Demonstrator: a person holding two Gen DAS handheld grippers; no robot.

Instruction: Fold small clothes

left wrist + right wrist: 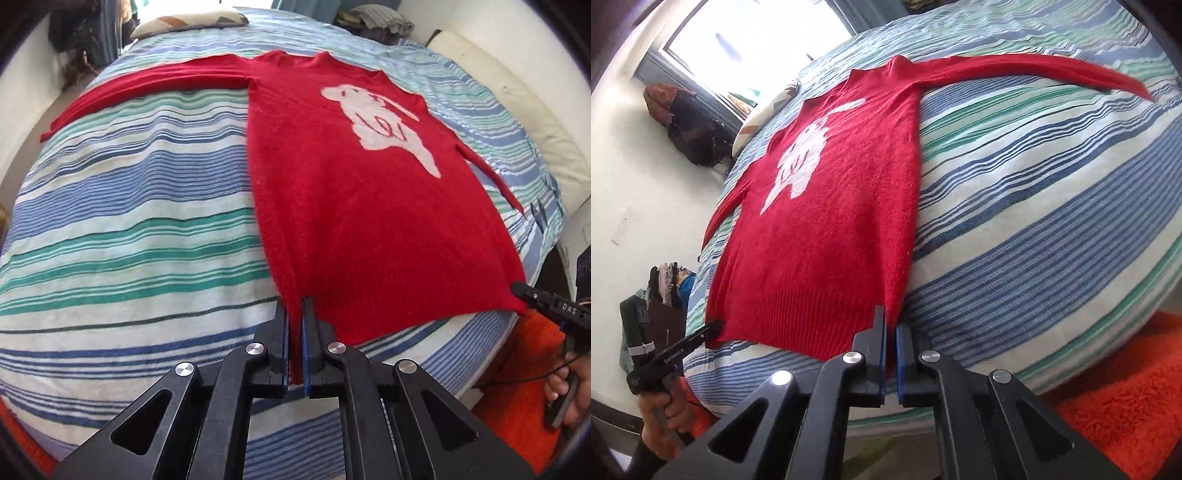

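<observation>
Left hand-held gripper (295, 306) and right hand-held gripper (891, 325), both apparently clamped, angled steeply downward.

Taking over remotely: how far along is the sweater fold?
Done: the red sweater lies spread flat, front up, on the striped bedcover, one sleeve stretched out sideways. In hand: the left gripper and right gripper are each shut on a hem corner. Left: every fold; no crease shows yet.
</observation>
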